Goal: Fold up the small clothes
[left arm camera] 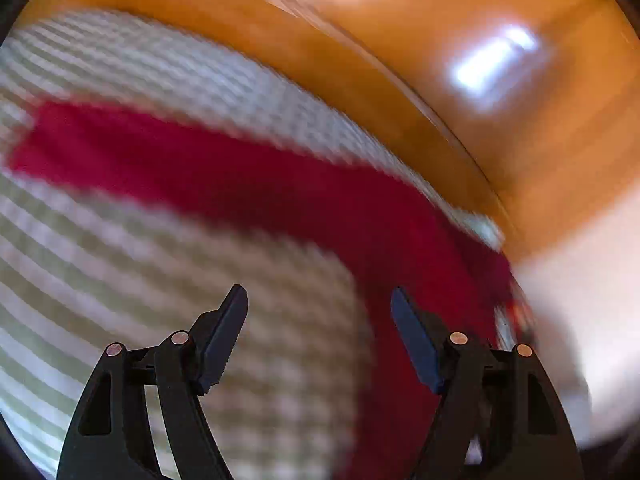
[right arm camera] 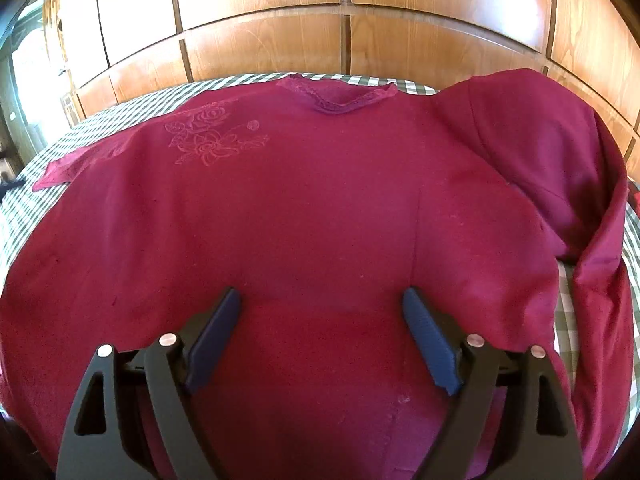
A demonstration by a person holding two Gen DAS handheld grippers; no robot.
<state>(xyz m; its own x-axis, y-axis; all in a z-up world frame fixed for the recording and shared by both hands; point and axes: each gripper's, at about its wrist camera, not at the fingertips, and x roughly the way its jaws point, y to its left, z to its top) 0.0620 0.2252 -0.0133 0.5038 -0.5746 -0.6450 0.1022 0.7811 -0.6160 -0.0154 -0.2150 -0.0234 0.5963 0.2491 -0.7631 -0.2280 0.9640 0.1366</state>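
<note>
Left wrist view, v. blurred: left gripper (left arm camera: 318, 300) has its jaws spread, nothing btwn them, over the checked cloth (left arm camera: 120, 260). A long strip of the red top (left arm camera: 224, 176), prob. a sleeve, runs from upper left of frame down to lower right, passing just behind the right-hand pad; can't tell if it touches. Orange wood panel (left arm camera: 400, 60) fills the top of frame. Too smeared to pick a grab point, so best to let this hand settle before closing on anything. Right wrist view, sharp: right gripper (right arm camera: 322, 300) also spread wide, empty, low over the body of the red top (right arm camera: 320, 200), which lies flat, front up, collar (right arm camera: 340, 98) at top centre, flower stitching (right arm camera: 212, 140) upper left. Sleeve (right arm camera: 560, 160) at right of frame is already flipped up and bunched over the shoulder, its tail hanging down the right edge; other sleeve lies flat toward mid left. Wood panels (right arm camera: 260, 0) behind. Judgement: next is a side fold. To do it well, pinch one layer edge at hem and shoulder, w/ both hands level, lift just clear, lay the bunched sleeve flat first, else the lump gets folded in.
</note>
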